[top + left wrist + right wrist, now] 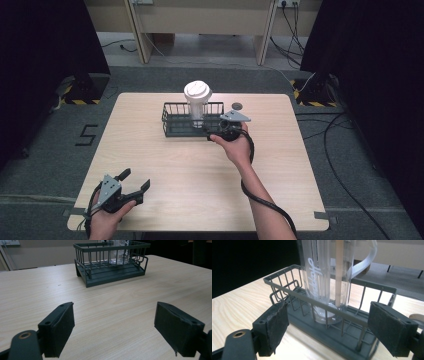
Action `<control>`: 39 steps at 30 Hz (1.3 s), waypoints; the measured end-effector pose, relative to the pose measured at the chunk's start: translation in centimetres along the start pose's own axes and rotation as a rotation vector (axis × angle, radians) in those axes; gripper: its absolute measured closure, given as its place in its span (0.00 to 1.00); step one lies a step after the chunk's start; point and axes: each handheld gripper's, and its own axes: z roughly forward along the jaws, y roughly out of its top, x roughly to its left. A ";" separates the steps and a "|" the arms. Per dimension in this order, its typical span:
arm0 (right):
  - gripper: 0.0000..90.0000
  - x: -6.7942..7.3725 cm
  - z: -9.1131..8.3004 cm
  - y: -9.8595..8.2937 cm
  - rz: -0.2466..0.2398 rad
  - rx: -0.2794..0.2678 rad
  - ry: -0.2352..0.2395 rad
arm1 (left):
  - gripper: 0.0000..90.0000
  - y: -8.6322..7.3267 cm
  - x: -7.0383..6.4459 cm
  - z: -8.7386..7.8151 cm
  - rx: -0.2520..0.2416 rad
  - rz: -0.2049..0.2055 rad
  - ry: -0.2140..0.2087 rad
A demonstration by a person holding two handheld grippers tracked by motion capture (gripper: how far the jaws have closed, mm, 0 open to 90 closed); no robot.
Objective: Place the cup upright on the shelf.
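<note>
Pale wood grain covers the table, and most of its top is left bare: a broad open stretch is seen between the near edge and the basket, with more free board to the left and right of it. The basket, a dark wire rack with a solid floor, is set toward the far middle of the table, short of the far edge. A small dark disc is seen just beyond its right end.

The bottle is stood upright inside the basket, toward its right half. It is made of clear plastic with a white lid, and white script is printed down its side; a white strap is looped from its top. Its base is rested on the basket floor.

The right gripper is held at the basket's near right corner. Its jaws are spread wide, the basket's near wall is seen between them, and nothing is clamped.

The left gripper is held low near the table's near left corner, well apart from the basket. Its jaws are likewise spread, with only bare wood between them.
</note>
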 end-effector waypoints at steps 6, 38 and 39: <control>0.21 -0.2 -1.4 -0.7 -0.007 0.008 0.000 | 0.18 0.0 -0.1 0.0 0.002 0.004 0.000; 0.22 -3.0 -9.7 -5.3 0.035 0.037 -0.071 | 0.17 -0.1 -0.1 0.1 0.011 0.009 0.005; 0.22 -3.1 -9.9 -5.5 0.034 0.039 -0.073 | 0.17 -0.1 -0.1 0.1 0.012 0.010 0.005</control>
